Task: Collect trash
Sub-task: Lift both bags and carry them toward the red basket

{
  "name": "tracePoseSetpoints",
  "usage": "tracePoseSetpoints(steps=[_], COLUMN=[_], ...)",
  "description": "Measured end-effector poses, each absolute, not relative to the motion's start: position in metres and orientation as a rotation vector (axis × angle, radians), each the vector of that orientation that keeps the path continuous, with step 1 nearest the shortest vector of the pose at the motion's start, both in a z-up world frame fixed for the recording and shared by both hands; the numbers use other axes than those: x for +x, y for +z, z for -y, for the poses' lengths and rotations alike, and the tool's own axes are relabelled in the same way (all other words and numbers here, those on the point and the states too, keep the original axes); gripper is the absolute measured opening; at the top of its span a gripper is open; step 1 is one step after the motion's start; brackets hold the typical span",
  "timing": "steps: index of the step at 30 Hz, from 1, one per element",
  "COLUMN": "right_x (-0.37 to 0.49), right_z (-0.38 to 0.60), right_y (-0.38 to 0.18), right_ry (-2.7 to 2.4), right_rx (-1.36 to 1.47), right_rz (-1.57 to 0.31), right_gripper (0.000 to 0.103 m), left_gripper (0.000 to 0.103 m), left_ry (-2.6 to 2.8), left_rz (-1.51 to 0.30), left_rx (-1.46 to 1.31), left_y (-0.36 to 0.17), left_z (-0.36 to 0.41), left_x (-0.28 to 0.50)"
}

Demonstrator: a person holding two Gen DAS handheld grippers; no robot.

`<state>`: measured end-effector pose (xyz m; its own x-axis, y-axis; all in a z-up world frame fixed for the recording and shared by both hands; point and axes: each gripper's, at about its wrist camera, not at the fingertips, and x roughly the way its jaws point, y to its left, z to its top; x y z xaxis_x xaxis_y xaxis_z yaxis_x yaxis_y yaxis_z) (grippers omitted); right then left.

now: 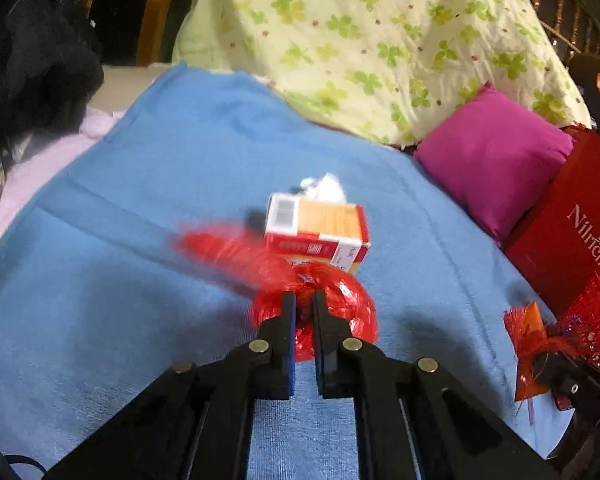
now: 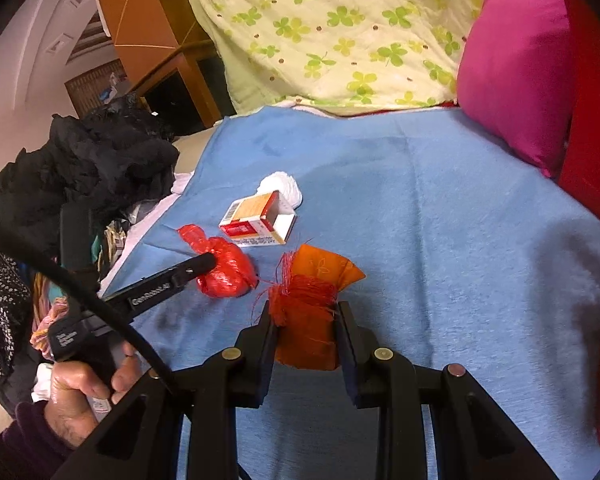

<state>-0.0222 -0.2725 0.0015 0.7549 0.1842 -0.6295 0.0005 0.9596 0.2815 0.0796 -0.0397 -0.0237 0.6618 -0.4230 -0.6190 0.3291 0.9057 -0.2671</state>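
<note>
A crumpled red plastic bag (image 1: 340,304) lies on the blue blanket (image 1: 140,240), and my left gripper (image 1: 304,300) is shut on its near edge. The bag's tail streaks leftward in a blur. Just behind it are a red, orange and white carton (image 1: 316,228) and a white tissue wad (image 1: 326,186). In the right wrist view my right gripper (image 2: 305,310) is shut on an orange pouch (image 2: 312,336) with frayed red threads, held just above the blanket. That view also shows the left gripper (image 2: 204,262) on the red bag (image 2: 224,276), the carton (image 2: 256,220) and the tissue (image 2: 282,186).
A magenta cushion (image 1: 496,160) and a clover-print quilt (image 1: 380,40) line the far side. A red gift box (image 1: 572,240) and a red mesh basket (image 1: 596,328) stand at the right. Dark clothes (image 2: 108,160) pile up at the left. A person's hand (image 2: 84,384) holds the left gripper's handle.
</note>
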Motion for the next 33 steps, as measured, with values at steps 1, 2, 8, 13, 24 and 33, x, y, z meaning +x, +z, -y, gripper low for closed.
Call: tracePoseSetpoints(steps=[1, 2, 8, 13, 24, 33], right_x=[-0.024, -0.026, -0.045, -0.069, -0.121, -0.156], right_z=[0.274, 0.274, 0.285, 0.296, 0.336, 0.366], right_y=[0.004, 0.007, 0.028, 0.046, 0.083, 0.102], right_ry=[0.103, 0.105, 0.114, 0.103, 0.07, 0.046], right_rx=[0.272, 0.272, 0.276, 0.26, 0.272, 0.304], right_rz=[-0.7, -0.692, -0.615, -0.525, -0.375, -0.28], right_gripper=[0.03, 0.03, 0.03, 0.03, 0.03, 0.03], left_gripper=[0.008, 0.008, 0.008, 0.008, 0.008, 0.008], left_ry=[-0.431, -0.435, -0.442, -0.441, -0.38, -0.388], left_rz=[-0.721, -0.71, -0.618, -0.589, -0.496, -0.418], left_rx=[-0.134, -0.129, -0.083, -0.045, 0.15, 0.226], left_y=[-0.02, -0.017, 0.008, 0.023, 0.086, 0.119], left_z=[0.039, 0.039, 0.041, 0.056, 0.117, 0.154], left_x=[0.075, 0.071, 0.031, -0.009, -0.06, -0.096])
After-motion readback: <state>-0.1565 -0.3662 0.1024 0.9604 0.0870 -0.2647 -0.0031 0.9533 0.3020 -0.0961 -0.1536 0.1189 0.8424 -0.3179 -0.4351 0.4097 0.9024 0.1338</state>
